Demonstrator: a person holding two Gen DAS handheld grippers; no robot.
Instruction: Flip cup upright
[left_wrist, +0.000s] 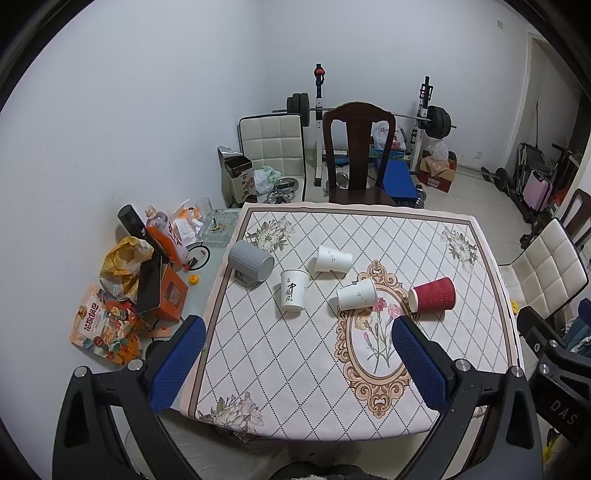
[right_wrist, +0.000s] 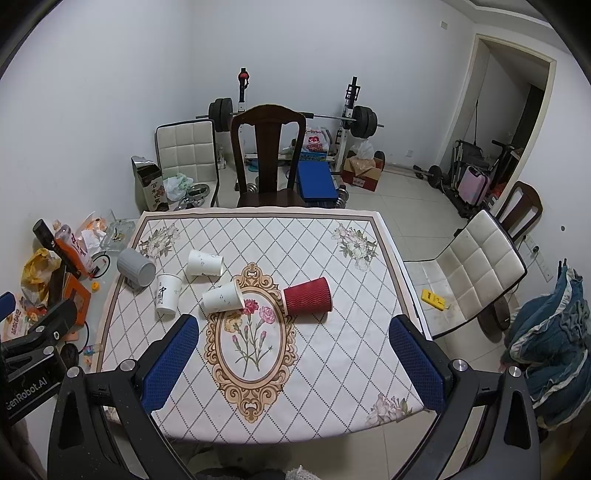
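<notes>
**Cups down, nothing flipped yet**

While you hold both tongs wide open and empty above the near edge of the table (right_wrist: 332, 387), five cups lie on their sides across its middle: a grey cup (left_wrist: 251, 266) far left, three white cups (left_wrist: 293, 290) (left_wrist: 333, 259) (left_wrist: 356, 294), and a red cup (right_wrist: 307, 296) at right. Your left gripper (left_wrist: 297, 360) and right gripper (right_wrist: 293, 360) touch nothing. As far as can be judged, every flip remains to be done.

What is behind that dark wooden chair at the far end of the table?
Behind the dark wooden chair stand a barbell rack and a blue bench. The chair's back hides part of them.
</notes>
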